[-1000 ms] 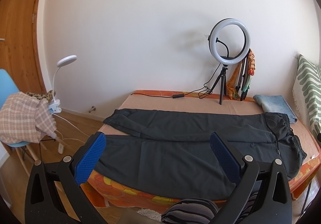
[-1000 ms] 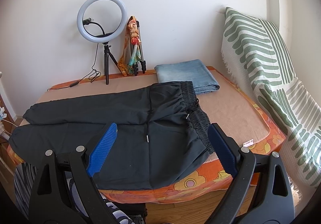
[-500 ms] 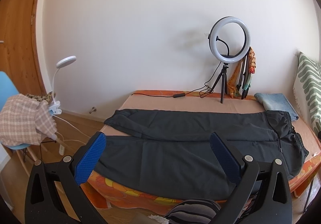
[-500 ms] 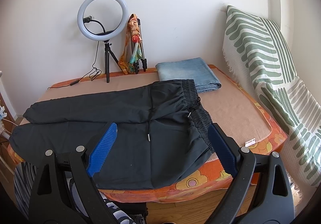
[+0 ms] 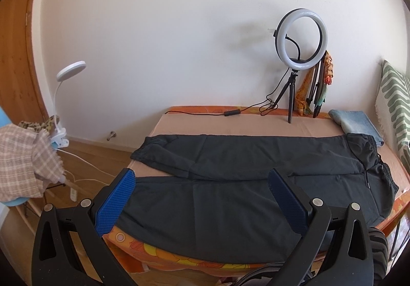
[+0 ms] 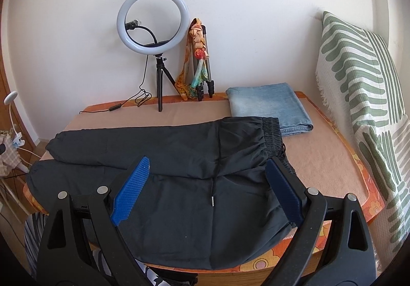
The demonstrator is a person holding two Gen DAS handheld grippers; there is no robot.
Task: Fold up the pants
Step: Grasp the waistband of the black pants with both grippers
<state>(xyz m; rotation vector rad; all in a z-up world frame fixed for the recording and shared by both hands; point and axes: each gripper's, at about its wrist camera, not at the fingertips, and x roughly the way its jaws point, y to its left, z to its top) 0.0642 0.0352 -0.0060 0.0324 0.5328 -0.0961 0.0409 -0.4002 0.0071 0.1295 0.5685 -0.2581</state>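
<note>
Black pants [image 5: 243, 173] lie spread flat across a table [image 5: 230, 124] covered in tan and orange cloth, legs to the left and elastic waistband [image 6: 273, 137] to the right. The near leg hangs slightly over the front edge. My left gripper [image 5: 202, 198] hovers open above the near leg, blue pads wide apart and holding nothing. Over the hip area and drawstring [image 6: 213, 183], my right gripper [image 6: 206, 189] is open too, clear of the cloth.
A ring light on a tripod [image 6: 153, 29] and a second tripod with a scarf [image 6: 200, 60] stand at the back edge. Folded jeans [image 6: 269, 109] lie at back right, beside a green-patterned blanket [image 6: 364, 96]. A chair with plaid cloth [image 5: 23, 157] and a clip lamp [image 5: 66, 86] stand left.
Both grippers have moved in closer to the table and the pants look larger. The jaws stay open and the pants have not moved.
</note>
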